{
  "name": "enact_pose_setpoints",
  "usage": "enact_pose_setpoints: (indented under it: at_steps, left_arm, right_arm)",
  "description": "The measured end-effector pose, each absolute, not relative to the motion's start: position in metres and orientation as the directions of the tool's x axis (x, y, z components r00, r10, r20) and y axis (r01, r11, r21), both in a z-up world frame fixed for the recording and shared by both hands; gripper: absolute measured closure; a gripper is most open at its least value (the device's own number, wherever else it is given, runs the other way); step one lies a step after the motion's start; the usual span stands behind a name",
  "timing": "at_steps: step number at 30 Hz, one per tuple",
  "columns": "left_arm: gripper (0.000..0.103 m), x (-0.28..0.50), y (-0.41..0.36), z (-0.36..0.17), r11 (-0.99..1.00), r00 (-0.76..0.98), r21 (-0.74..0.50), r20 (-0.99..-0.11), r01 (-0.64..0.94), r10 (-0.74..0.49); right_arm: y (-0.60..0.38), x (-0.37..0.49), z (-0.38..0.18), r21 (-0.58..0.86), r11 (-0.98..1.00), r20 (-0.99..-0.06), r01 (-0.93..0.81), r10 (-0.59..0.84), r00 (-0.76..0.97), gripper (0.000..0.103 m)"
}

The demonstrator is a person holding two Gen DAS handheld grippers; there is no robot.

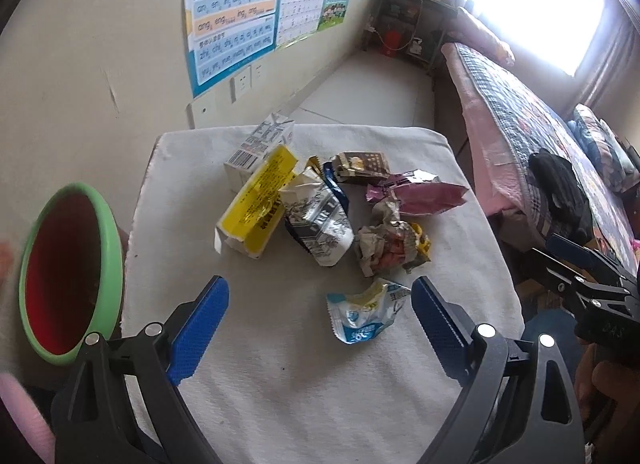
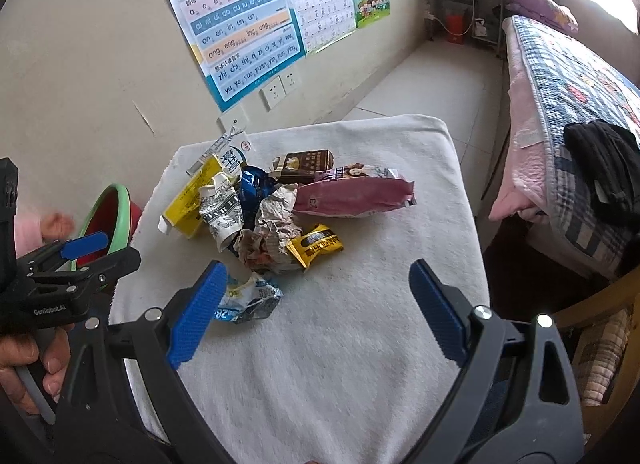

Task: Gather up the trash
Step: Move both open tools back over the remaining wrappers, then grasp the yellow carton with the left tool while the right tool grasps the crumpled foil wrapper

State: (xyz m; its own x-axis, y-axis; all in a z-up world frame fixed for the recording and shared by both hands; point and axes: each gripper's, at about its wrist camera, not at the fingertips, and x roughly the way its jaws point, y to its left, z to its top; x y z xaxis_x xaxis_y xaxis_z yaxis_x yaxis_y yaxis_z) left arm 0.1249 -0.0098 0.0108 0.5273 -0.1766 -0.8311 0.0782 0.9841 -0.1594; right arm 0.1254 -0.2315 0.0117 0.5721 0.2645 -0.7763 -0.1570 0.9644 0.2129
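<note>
Both of my claws hang spread wide and empty above the white cloth-covered table: my left gripper has its blue ribbed fingers either side of the crumpled light-blue and white foil wrapper, and my right gripper hovers over bare cloth just right of it.

That wrapper lies nearest me, apart from the main heap — the yellow flattened carton, the black-and-white printed pouch, the pink foil bag, the ball of crumpled paper and the small yellow candy wrapper.

My green-rimmed red plastic bin stands off the table's left edge.

My worry is the cloth: a low pinch could gather fabric with the thin foil and drag the heap. The slick wrapper might also slip free on the way to the bin, and my claws sit close enough to collide.
</note>
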Motion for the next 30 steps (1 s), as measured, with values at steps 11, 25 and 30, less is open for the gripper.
enact_pose_setpoints:
  at_steps: [11, 25, 30]
  left_arm:
    - [0.015, 0.149, 0.013, -0.010, 0.984, 0.499, -0.171, -0.850, 0.040, -0.168]
    - [0.016, 0.196, 0.043, -0.051, 0.985, 0.431, -0.170, -0.887, 0.027, -0.165]
    - [0.023, 0.219, 0.051, -0.068, 0.986, 0.407, -0.163, -0.899, 0.022, -0.158]
  right_arm:
    - [-0.213, 0.153, -0.012, 0.218, 0.962, -0.809, -0.165, 0.273, 0.520, 0.012]
    - [-0.164, 0.200, -0.050, 0.216, 0.952, -0.845, -0.218, 0.294, 0.446, 0.016]
    - [-0.151, 0.210, -0.065, 0.208, 0.950, -0.868, -0.231, 0.288, 0.405, 0.027]
